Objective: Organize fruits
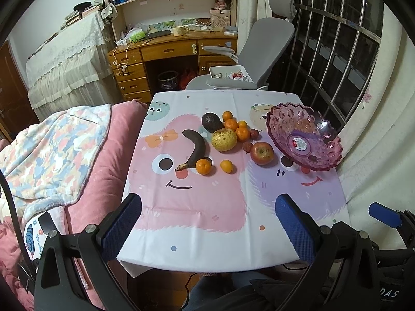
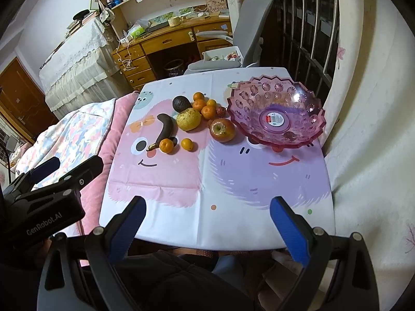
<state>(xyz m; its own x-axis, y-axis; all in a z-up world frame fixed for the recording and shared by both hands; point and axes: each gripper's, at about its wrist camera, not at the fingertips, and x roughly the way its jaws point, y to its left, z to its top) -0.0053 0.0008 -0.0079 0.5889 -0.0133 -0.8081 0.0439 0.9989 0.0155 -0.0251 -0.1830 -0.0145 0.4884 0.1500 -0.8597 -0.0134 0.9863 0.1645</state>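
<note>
Near half of the desk [image 2: 207, 207] is bare cloth, so my left gripper [image 1: 207, 223] and right gripper [image 2: 207, 223], both spread wide, have free passage forward. Fruit clusters mid-desk: banana [image 1: 195, 147], pear [image 1: 224, 139] and apple [image 1: 262, 153] sit close together (narrow gaps only). The pink bowl [image 2: 276, 111] blocks the far right corner. A bed [image 1: 85, 155] adjoins the left edge; wall on the right.

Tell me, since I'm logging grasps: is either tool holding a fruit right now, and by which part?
Nothing is held. The left tool and the right tool are both open and empty, near the table's front edge, apart from the fruit.
</note>
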